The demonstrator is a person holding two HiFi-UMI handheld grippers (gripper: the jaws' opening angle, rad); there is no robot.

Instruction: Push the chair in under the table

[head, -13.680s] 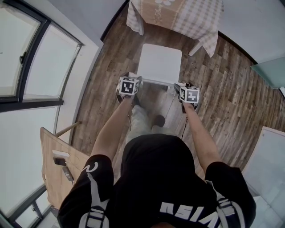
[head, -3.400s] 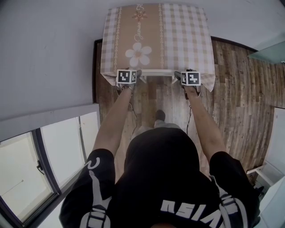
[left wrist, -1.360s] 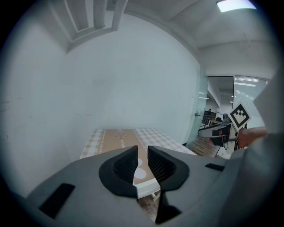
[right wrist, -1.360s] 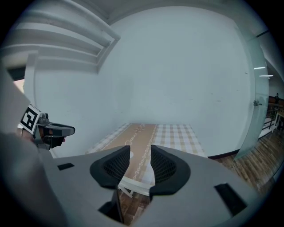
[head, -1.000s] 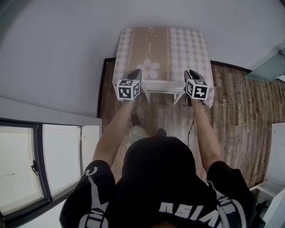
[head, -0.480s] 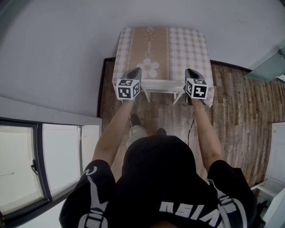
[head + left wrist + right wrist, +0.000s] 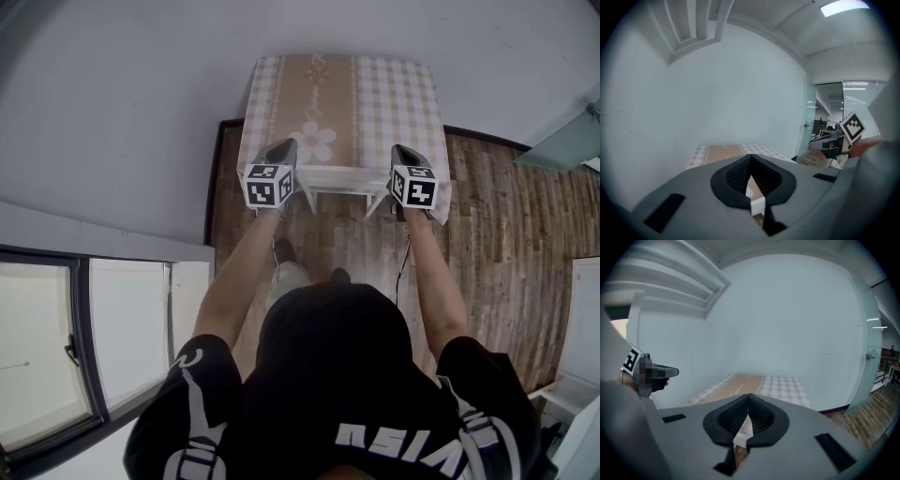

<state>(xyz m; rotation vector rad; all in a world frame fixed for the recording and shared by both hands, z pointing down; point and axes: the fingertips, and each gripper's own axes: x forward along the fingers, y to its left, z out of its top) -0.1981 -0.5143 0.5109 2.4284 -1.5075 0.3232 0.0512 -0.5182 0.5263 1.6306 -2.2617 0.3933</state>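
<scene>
Right gripper (image 7: 405,153) fingers (image 7: 761,417) just closed, empty; chair (image 7: 344,179) below, untouched

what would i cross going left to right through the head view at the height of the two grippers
white wall → left gripper → white chair back → right gripper → wooden floor
</scene>
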